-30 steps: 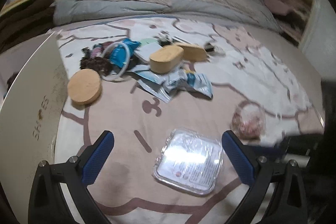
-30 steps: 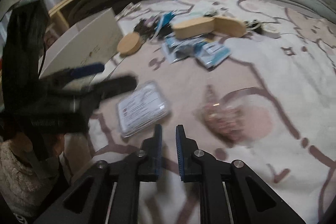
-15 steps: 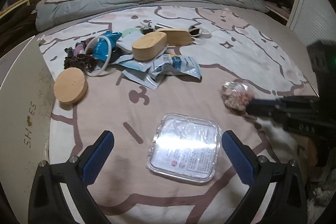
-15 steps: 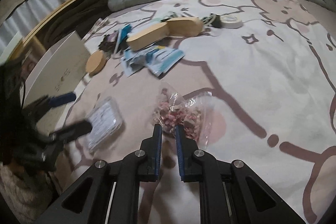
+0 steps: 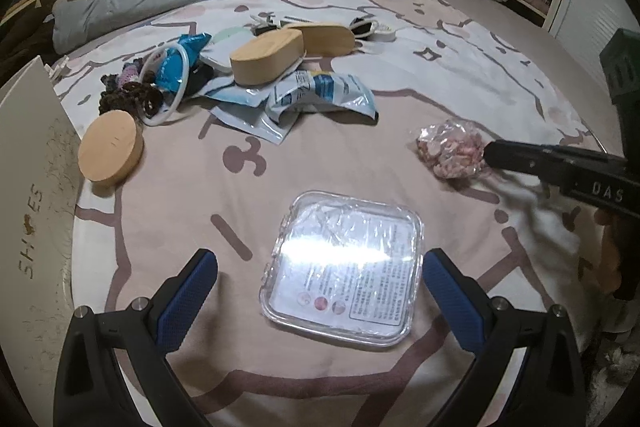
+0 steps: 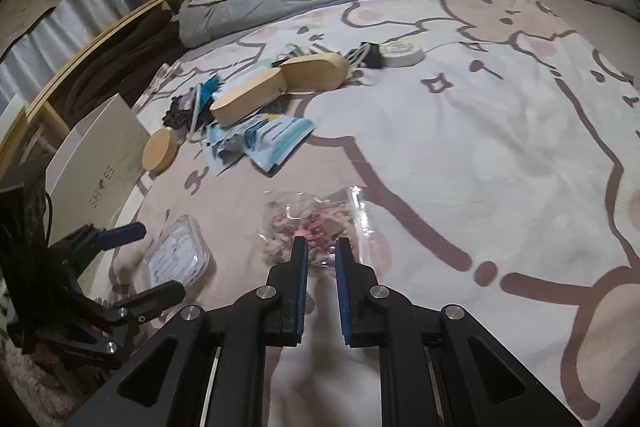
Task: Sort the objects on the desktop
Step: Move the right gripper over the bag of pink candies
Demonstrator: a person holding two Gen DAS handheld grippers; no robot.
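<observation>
Your left gripper (image 5: 320,301) stood wide open around the clear box (image 5: 344,269); your right gripper (image 6: 320,251) was nearly shut, empty, at the snack bag (image 6: 312,219). You needed to lower squarely before squeezing.

A square plastic box (image 5: 344,269) lies flat on the bed (image 5: 460,75), between the spread fingers of the left gripper (image 5: 318,301). To its right a small bag of pieces (image 5: 450,149) rests on the cover, with the tips of the right gripper (image 6: 320,251) at its near edge. Farther back lies a heap: two oval wooden boxes (image 5: 266,57) side by side over crumpled packets (image 5: 320,95), a round wooden lid (image 5: 110,151) to the left, and beyond that lid a shoe box (image 5: 32,163) at the bed's left edge.
</observation>
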